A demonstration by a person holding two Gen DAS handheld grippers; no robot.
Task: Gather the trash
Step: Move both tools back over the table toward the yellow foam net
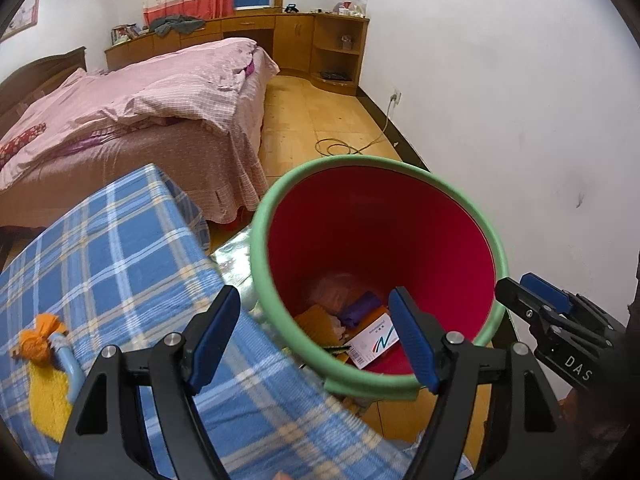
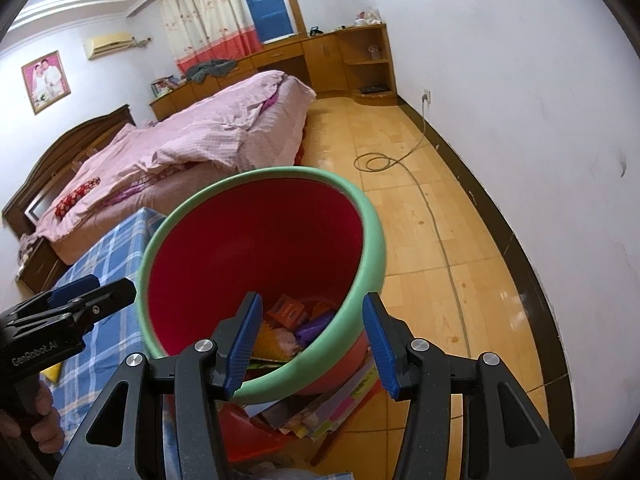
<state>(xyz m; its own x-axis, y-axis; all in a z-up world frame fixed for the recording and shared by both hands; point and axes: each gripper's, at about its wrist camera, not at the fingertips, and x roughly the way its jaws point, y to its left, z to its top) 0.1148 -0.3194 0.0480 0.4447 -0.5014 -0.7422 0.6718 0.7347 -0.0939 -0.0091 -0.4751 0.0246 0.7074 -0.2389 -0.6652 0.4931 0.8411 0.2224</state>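
Only left view shows doll (image 1: 48,354); left gripper (image 1: 316,340) spread, empty (right gripper (image 2: 310,340) straddles bin (image 2: 372,240) rim).

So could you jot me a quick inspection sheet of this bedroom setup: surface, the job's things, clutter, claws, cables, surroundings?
Surface: blue plaid tablecloth on a table beside the bin.
Job's things: red bin with green rim, tilted, holding a white box, purple and orange scraps.
Clutter: orange-and-yellow toy on the cloth; papers under the bin.
Claws: left claw open, empty, over the bin's near rim; right claw straddling the rim, grip unclear.
Cables: cord coiled on the floor, plugged into a wall socket.
Surroundings: bed with pink quilt, wooden cabinets, curtains.
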